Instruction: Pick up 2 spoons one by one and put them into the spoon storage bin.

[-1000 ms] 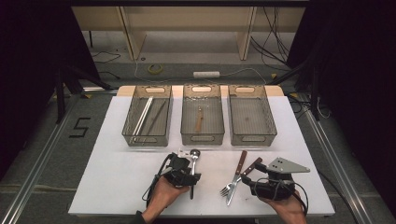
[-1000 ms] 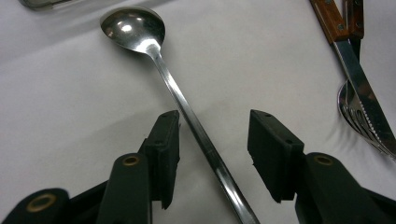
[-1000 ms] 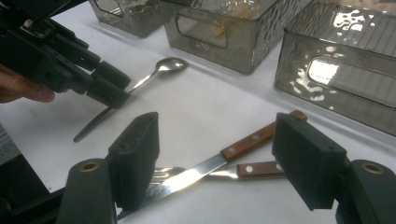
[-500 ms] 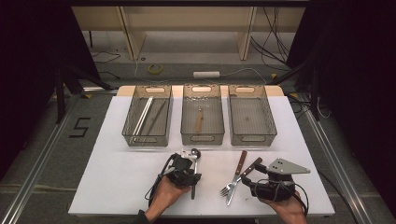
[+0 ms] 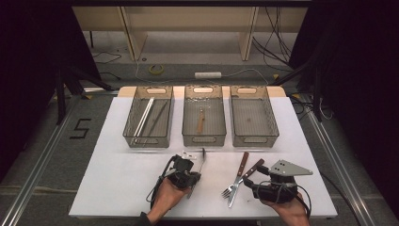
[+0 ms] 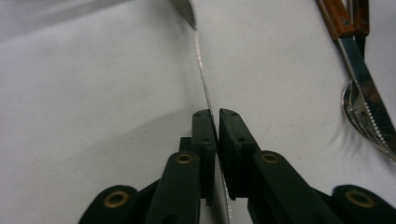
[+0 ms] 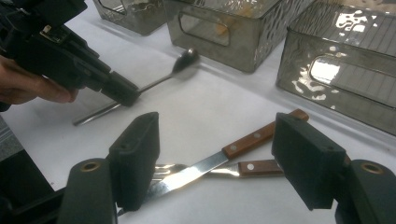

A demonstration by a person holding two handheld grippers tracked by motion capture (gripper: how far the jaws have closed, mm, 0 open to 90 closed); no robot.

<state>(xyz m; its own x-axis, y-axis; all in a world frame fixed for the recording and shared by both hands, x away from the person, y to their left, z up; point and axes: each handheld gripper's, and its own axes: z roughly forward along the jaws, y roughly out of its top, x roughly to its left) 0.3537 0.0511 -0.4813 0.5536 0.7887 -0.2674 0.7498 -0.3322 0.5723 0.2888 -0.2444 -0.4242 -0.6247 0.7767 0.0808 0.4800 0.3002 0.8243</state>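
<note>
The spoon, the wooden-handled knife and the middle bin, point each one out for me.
spoon point(image 7: 187, 57), right gripper view, on its bowl.
wooden-handled knife point(image 7: 254, 136), right gripper view, on its wooden handle.
middle bin point(image 5: 203, 140), high view, on its near wall.

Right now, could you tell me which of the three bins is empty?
The right-hand bin, nearest the right gripper's side. The middle bin holds a wooden-handled utensil, and the left bin holds long thin pieces.
</note>
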